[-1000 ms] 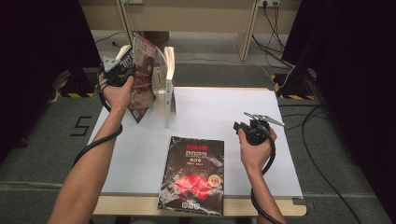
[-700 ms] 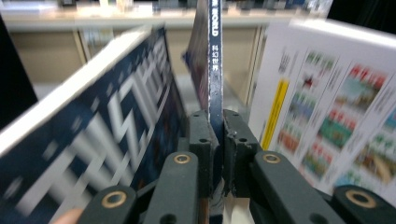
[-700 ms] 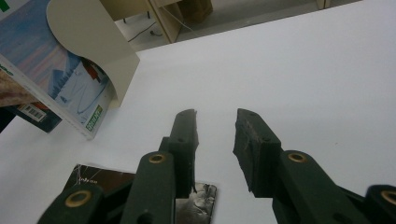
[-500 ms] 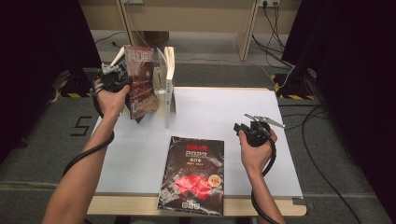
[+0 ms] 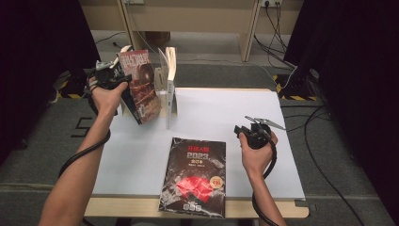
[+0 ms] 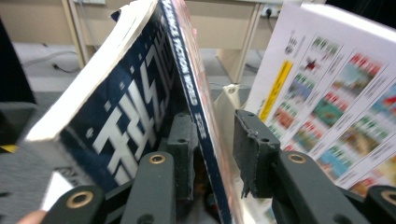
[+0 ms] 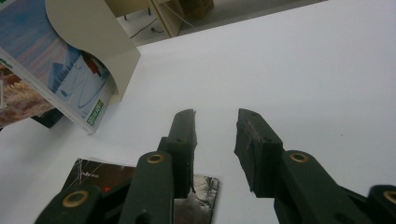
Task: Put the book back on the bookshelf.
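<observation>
The red-covered magazine is held up off the white table at the far left, tilted, its cover toward the camera and its lower corner just above the tabletop, just left of the standing book in the cream bookend. Against the frame of half a second ago it sits a little lower and farther right, nearer the bookend, and the left forearm has swung in with it; a second ago it was at much the same height but more edge-on. The left gripper holds it: in the left gripper view the magazine, spine lettering up, runs down between the two black jaws, which stand partly apart with the left pad against its cover and a gap showing before the right pad, so the grip is loose or one-sided as far as can be told. Beside it in that view stands the book's printed back cover. The right gripper rests in the hand over the right part of the table, unmoved since the earlier frames, its jaws narrowly parted and holding nothing in the right gripper view. Counted: three printed items, namely one held magazine, one standing book, and one dark magazine lying flat at the near edge; one bookend; two grippers.
</observation>
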`<state>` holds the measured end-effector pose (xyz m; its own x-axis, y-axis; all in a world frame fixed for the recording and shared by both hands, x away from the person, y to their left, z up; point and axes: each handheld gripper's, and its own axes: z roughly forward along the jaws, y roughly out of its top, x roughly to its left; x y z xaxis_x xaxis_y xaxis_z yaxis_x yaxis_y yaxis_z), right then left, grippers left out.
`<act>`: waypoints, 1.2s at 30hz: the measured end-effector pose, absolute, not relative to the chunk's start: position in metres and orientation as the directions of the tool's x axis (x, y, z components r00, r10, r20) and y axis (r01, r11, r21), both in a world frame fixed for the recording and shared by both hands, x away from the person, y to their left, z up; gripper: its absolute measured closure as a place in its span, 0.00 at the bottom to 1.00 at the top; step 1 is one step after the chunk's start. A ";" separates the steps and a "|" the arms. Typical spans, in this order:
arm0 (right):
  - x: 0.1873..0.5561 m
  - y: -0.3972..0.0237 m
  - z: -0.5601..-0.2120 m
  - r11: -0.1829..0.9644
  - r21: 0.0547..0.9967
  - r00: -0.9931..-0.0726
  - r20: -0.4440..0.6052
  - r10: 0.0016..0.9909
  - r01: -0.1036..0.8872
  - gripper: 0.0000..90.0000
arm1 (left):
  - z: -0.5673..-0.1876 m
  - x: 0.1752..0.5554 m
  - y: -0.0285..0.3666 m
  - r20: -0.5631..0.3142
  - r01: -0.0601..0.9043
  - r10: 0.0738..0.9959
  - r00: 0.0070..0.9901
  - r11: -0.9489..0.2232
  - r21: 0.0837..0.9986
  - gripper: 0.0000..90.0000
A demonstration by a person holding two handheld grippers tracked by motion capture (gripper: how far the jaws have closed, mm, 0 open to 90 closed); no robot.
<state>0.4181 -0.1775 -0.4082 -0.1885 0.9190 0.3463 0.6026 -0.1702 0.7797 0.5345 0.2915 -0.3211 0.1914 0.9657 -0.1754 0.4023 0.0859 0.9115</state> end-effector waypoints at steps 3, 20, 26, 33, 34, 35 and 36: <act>0.418 -0.178 -0.408 -0.174 0.778 -0.190 0.352 0.916 0.603 0.75 | -0.319 0.536 0.292 -0.228 0.415 0.955 0.187 0.134 0.900 0.73; 0.418 -0.180 -0.408 -0.174 0.775 -0.190 0.355 0.915 0.608 0.74 | -0.320 0.559 0.284 -0.323 0.482 0.937 0.132 0.224 0.847 0.80; 0.419 -0.180 -0.408 -0.180 0.771 -0.187 0.362 0.913 0.611 0.74 | -0.317 0.557 0.282 -0.340 0.503 0.932 0.128 0.235 0.832 0.92; 0.417 -0.183 -0.408 -0.176 0.775 -0.188 0.355 0.916 0.607 0.74 | -0.306 0.542 0.277 -0.244 0.423 0.955 0.166 0.155 0.893 0.93; 0.417 -0.183 -0.408 -0.175 0.776 -0.189 0.355 0.916 0.606 0.74 | -0.304 0.540 0.277 -0.222 0.405 0.960 0.168 0.138 0.904 0.93; 0.417 -0.183 -0.407 -0.174 0.777 -0.190 0.353 0.916 0.604 0.74 | -0.303 0.540 0.277 -0.213 0.389 0.962 0.169 0.133 0.911 0.93; 0.417 -0.183 -0.407 -0.175 0.778 -0.189 0.353 0.916 0.603 0.74 | -0.301 0.539 0.277 -0.208 0.371 0.964 0.165 0.135 0.919 0.93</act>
